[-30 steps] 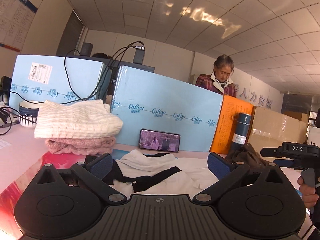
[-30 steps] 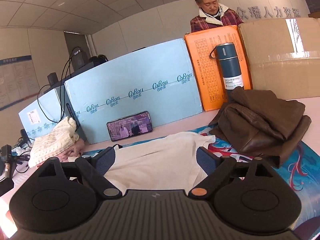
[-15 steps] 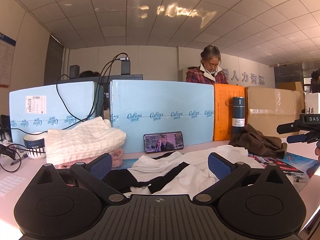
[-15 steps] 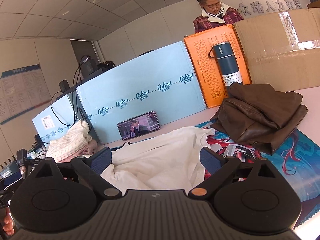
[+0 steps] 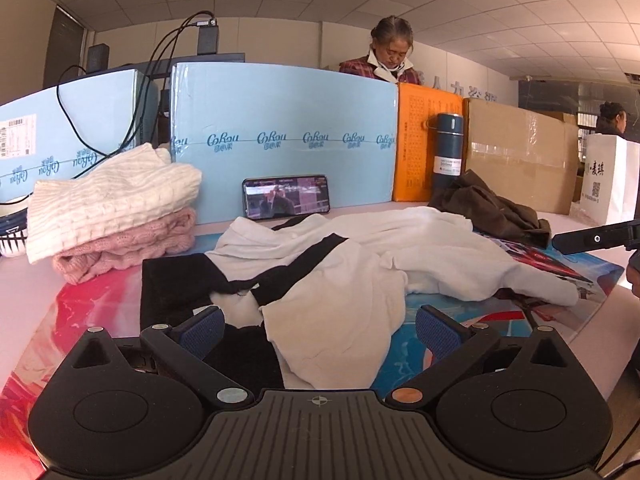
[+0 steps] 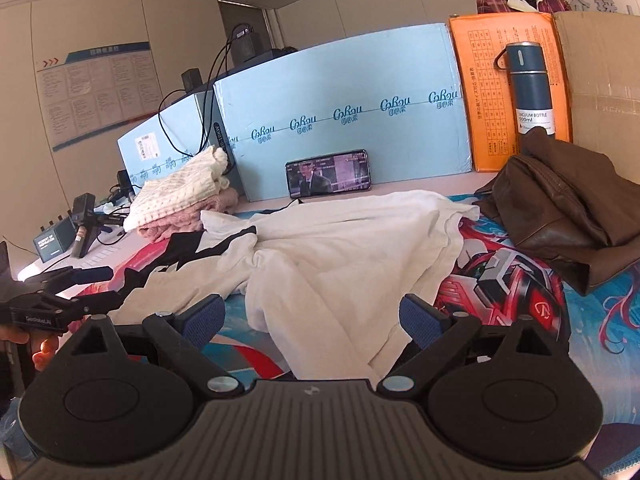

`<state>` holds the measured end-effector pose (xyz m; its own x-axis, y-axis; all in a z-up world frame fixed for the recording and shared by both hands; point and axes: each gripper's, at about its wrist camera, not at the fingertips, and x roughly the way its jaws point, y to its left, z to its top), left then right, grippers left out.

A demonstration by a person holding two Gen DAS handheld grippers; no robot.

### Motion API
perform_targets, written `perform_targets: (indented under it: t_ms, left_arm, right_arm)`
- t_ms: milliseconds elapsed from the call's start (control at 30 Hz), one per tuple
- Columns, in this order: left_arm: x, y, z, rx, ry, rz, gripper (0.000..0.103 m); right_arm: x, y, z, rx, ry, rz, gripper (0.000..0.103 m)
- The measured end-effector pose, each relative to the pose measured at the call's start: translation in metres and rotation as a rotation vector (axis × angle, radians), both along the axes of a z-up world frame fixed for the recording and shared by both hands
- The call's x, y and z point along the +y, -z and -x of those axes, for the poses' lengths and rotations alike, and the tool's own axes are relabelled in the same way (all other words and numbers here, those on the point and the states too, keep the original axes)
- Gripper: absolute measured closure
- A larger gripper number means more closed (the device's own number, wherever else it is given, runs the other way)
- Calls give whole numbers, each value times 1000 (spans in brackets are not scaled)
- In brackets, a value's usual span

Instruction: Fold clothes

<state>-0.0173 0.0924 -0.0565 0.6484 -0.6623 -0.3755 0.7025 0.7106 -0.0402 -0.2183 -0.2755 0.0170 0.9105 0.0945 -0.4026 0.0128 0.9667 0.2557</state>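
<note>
Nearest the left wrist camera, the left claw (image 5: 318, 330) was spread wide and empty, its blue-padded fingertips (image 5: 202, 330) low over the near edge of a crumpled white and black garment (image 5: 340, 276). The right claw (image 6: 310, 316) was spread just as wide, also holding nothing, with a fold of the same garment (image 6: 340, 256) lying between and under its fingers without being pinched.

The garment lay unfolded on a colourful printed mat (image 6: 516, 280) covering the worktop (image 5: 24, 280). Its long axis ran left to right across both views. The black parts sat at the left end. One white sleeve trailed out to the right in the left wrist view, and a white hem pointed toward the cameras.

Further back on the left, a folded cream knit (image 5: 108, 200) rested on top of a folded pink knit (image 5: 128, 248). On the right, a brown jacket (image 6: 568, 208) lay bunched beside the garment, apart from it.

Behind these, a phone (image 5: 286, 196) with a lit screen leaned against a light blue box (image 5: 280, 120). A dark blue flask (image 6: 528, 88) stood upright before an orange box (image 6: 480, 80). Farthest off, a person (image 5: 390, 52) stood behind the boxes.
</note>
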Motion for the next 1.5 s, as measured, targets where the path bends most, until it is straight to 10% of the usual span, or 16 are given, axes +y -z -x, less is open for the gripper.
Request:
perform_targets:
  t_ms: [200,333,433,500,867,1267,1333,1433,1500]
  left_arm:
    - [-2,12,-2,26,-3,-50,33]
    - [-6,21,7,-17,57,-117,37]
    - [-5,22,7,-37,95,-116,86]
    - [-4,20,6,-49,98,-107,94]
    - [28,-22,20,-263,61,-68,94]
    - [75,14,60,-91,187,-84,93]
    - [85,9,58,-75,224,-61,76]
    - [99,-9,48,-89,232,22,19]
    - [105,-27,34,-99,219,120,16]
  right_arm:
    - [13,20,-10,81,-13,75,28]
    - [24,27,-12,123,6,166,44]
    - [28,28,-13,127,32,218,58]
    - [27,29,-12,124,54,240,78]
    - [12,-6,20,4,185,331,92]
    - [35,13,64,108,193,334,92]
    - [34,12,68,115,192,312,92]
    - [29,2,77,87,190,260,37]
    - [22,-12,74,28,185,230,24]
